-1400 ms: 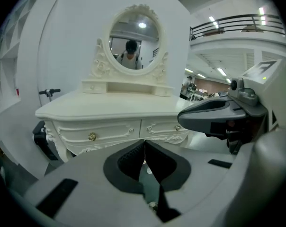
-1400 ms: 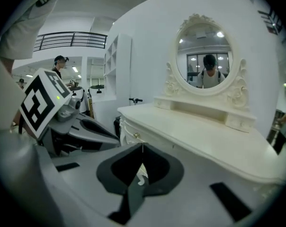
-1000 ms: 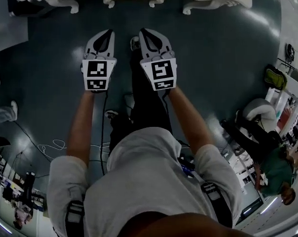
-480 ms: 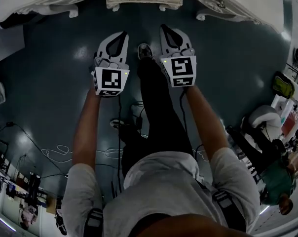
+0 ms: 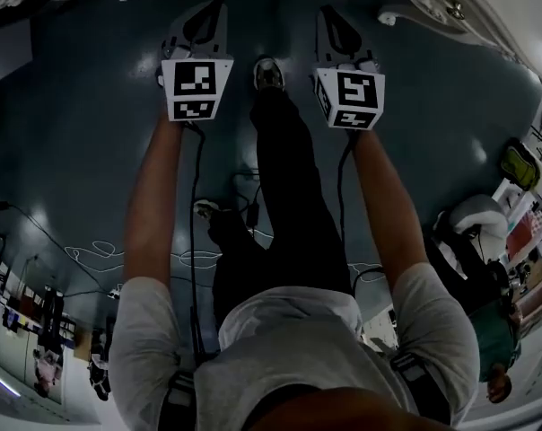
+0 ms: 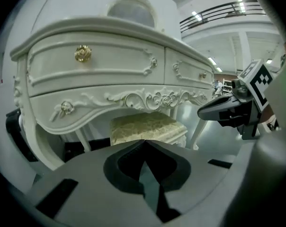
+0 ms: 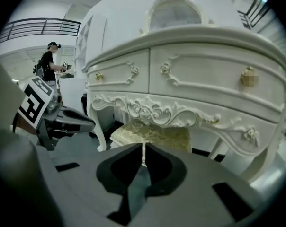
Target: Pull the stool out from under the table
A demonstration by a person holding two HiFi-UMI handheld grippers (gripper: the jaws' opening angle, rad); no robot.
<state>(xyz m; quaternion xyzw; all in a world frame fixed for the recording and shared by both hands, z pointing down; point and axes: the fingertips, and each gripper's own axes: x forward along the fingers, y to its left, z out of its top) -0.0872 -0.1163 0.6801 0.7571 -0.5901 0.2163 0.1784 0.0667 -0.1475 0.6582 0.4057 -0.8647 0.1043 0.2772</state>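
The main danger I see is that I reach the stool [image 6: 147, 126] with nothing ready to grip it. My left gripper [image 6: 144, 141] has its jaws fully together and holds nothing, and my right gripper [image 7: 144, 146] is the same: pressed tip to tip, empty, touching nothing. If I do not open them before contact, I think the closed tips will only push the seat deeper under the table [image 6: 110, 65]. The stool stands tucked under the table. In the left gripper view it is at 12 o'clock just past my tips, and in the right gripper view also at 12 o'clock, still clearly apart from both tools. The carved edge [image 6: 143, 98] of the table hangs close above the cushion, so I judge that lifting while I pull could knock the seat against it. A crooked pull, one hand faster than the other, could catch a stool leg on the table leg [image 7: 99, 126] at 9 o'clock in the right gripper view. In the head view my shoe [image 5: 269, 73] is between the two grippers, right in the stool's path, and a cable [image 5: 100, 263] lies on the floor at about 8 o'clock, where I could trip if I step back.
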